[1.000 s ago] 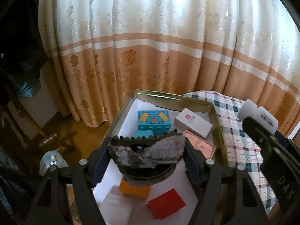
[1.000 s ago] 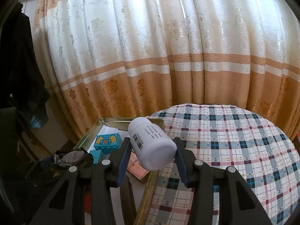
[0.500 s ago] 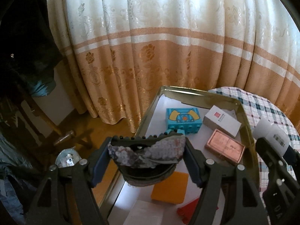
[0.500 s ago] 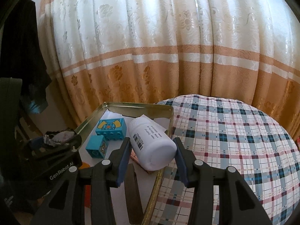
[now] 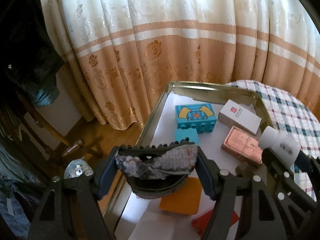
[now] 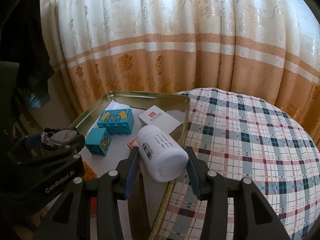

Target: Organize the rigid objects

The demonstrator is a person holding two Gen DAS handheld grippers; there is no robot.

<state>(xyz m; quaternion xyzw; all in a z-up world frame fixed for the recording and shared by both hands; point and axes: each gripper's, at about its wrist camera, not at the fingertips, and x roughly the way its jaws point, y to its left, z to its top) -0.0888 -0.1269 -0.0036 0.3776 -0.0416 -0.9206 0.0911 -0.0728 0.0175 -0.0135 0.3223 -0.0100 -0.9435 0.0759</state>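
The left tongs are clamped on a round, dark-rimmed object with a crumpled, sequin-like patterned cover, held between both blue pads above the near-left part of a gold-rimmed tray. What the object is I cannot tell.

The right tongs grip a white plastic bottle lying on its side, its flat base toward the camera and its cap pointing away, a barcode label on top. The bottle hangs over the tray's right edge, where the tray meets a plaid cloth covering the round bench.

Inside the tray, on its white lining, lie a large blue toy brick with yellow shapes, a small blue cube just in front of it, a white box with a red square, a copper-pink flat box touching it, an orange square, and a red piece near the bottom edge.

A cream and orange curtain hangs behind. The left tongs also show at the left of the right wrist view.
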